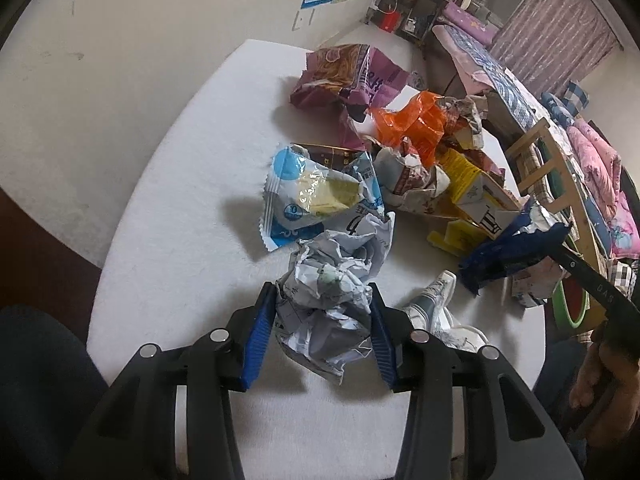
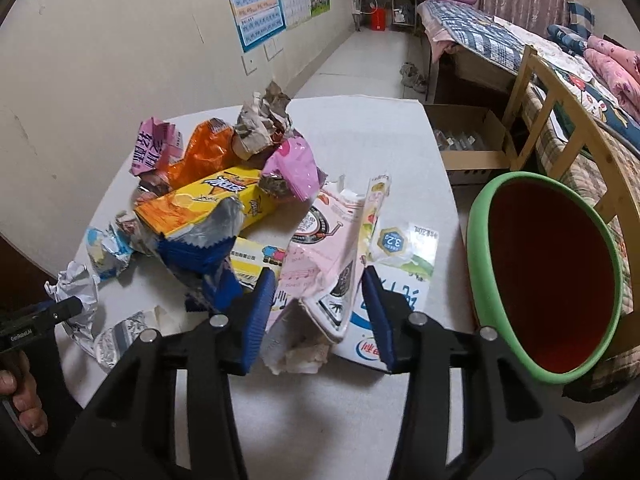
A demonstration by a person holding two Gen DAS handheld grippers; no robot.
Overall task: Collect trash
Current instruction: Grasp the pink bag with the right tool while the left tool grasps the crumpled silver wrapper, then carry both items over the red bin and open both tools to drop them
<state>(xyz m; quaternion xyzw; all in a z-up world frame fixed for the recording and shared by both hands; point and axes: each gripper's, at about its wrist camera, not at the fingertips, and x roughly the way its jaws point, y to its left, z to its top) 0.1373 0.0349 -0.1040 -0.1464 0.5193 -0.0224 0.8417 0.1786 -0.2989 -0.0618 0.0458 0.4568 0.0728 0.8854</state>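
Gripping pink crumpled milk carton (image 2: 320, 264), right gripper (image 2: 320, 284) nearer green-rimmed red bin (image 2: 480, 216), frame right; left gripper (image 1: 324, 300) clamps crumpled grey newspaper wad (image 1: 332, 292).

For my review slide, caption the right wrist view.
Right claw grips a pink carton beside the green-rimmed bin, trash pile behind.
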